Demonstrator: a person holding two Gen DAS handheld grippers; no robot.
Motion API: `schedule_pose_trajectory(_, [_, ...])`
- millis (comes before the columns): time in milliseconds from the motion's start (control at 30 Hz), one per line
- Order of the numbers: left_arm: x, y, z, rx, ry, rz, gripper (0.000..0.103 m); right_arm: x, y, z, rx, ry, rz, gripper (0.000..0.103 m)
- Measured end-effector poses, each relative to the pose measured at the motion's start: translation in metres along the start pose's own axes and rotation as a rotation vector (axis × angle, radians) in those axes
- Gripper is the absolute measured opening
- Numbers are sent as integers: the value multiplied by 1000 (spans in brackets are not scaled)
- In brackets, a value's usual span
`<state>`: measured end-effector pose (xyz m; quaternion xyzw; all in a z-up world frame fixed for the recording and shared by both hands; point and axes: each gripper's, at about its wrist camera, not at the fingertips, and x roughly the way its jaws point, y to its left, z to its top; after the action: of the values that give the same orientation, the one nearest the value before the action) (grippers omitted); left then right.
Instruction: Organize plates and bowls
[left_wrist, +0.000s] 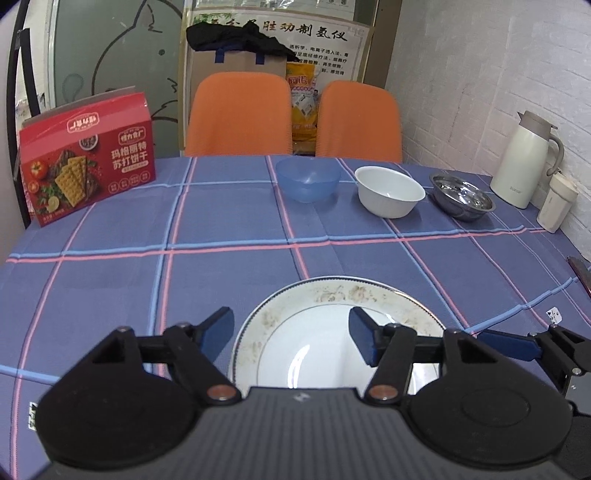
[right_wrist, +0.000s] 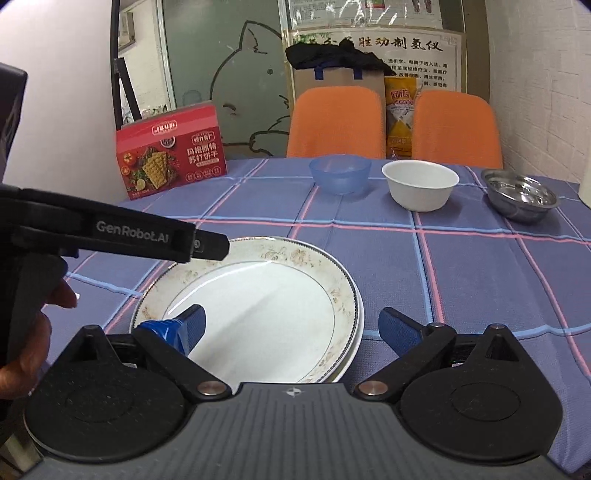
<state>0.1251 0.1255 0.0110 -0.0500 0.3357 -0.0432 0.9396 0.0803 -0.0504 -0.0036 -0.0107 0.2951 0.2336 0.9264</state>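
Checked tablecloth (left_wrist: 110, 258) – both grippers' jaws wide apart, straddling stacked plates (right_wrist: 258, 314).

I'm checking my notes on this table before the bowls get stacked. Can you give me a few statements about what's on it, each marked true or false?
1. Three bowls stand in a row on the far side: blue bowl, white bowl, steel bowl. True.
2. The bowls are nested. False: they stand apart.
3. The plates are stacked. True.
4. The left gripper is shut on a plate. False: it is open.
5. The cracker box lies flat. False: it stands upright.
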Motion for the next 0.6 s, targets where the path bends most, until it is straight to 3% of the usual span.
schedule_pose_trajectory(167, [-1,-13,2,14,-9,-17,62,-8,-20,2,43,-24,-29,88])
schedule_pose_trajectory(333, [-1,-31,8,33,-23,-26,73,-11,-54,-3,143,-14,-76,88])
schedule_pose_trajectory(600, [14,-64,18,60,-15,-33,73,-21,-107,-21,287,-7,-144,88])
